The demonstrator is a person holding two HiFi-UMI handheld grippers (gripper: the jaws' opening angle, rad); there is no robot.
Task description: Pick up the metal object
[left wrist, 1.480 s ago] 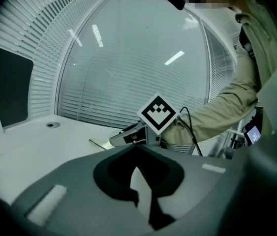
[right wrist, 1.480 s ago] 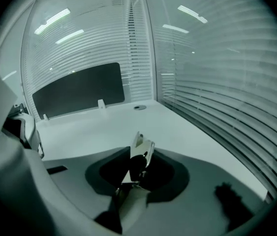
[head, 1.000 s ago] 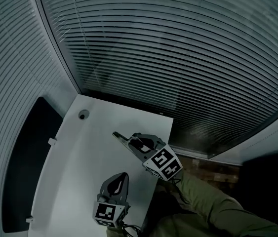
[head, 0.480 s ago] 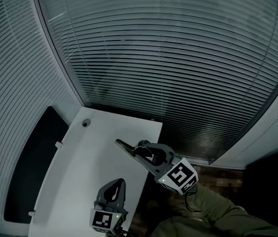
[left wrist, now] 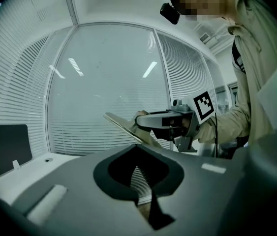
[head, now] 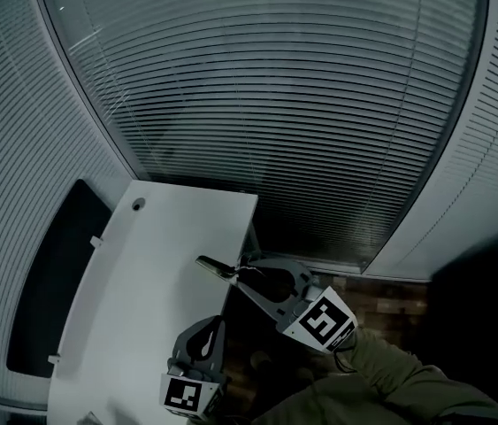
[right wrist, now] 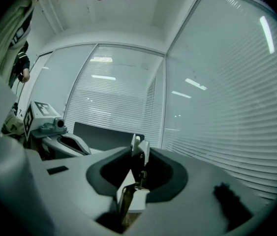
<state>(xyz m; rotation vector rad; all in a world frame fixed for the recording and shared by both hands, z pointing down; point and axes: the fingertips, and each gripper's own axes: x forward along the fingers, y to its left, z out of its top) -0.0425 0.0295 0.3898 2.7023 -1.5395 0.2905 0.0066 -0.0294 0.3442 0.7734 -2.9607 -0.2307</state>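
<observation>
My right gripper (head: 233,274) is shut on the metal object (head: 213,266), a thin flat strip that sticks out up and to the left over the right edge of the white table (head: 142,282). The left gripper view shows the strip (left wrist: 122,126) slanting out of the right gripper (left wrist: 139,128), well above the table. In the right gripper view the strip (right wrist: 137,149) stands on edge between the pale fingers. My left gripper (head: 218,322) hangs lower at the table's near right edge, jaws together and holding nothing.
Slatted blinds on glass walls (head: 302,104) close the space behind and beside the table. A dark panel (head: 49,273) runs along the table's left side. A small round fitting (head: 138,204) sits at the table's far corner. Past the right edge is dark floor (head: 381,295).
My right gripper has carried the metal strip rightward, from over the table to its right edge. The head view has swung as well. The left gripper has hardly moved.
</observation>
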